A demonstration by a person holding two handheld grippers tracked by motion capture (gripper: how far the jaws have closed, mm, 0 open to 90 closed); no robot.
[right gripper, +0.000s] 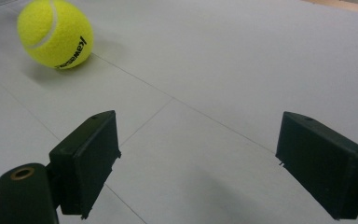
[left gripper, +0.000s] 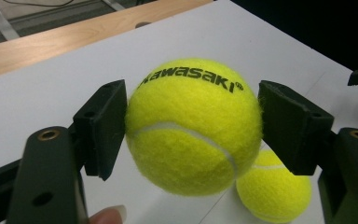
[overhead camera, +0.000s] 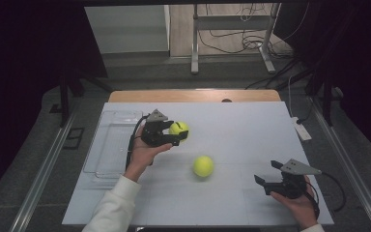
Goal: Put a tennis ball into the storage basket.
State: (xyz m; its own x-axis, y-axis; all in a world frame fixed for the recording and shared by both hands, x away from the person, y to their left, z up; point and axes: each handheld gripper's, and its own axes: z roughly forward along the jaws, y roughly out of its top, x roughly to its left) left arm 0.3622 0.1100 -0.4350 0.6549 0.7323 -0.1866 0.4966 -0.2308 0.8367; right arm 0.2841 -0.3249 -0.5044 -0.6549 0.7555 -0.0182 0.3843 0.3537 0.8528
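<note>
Nearest you, your right gripper (overhead camera: 266,181) rests low at the table's (overhead camera: 251,130) right front, its jaws spread wide with nothing between them. Further out, mid-table, one tennis ball (overhead camera: 203,166) lies loose on the white surface. Beyond it your left gripper (overhead camera: 178,136) clamps the second tennis ball (overhead camera: 179,129) between both pads, lifted off the table beside the clear tray (overhead camera: 107,150).

My white table (overhead camera: 251,130) carries one loose tennis ball (overhead camera: 203,166) mid-surface and a clear tray (overhead camera: 111,145) at left.
</note>
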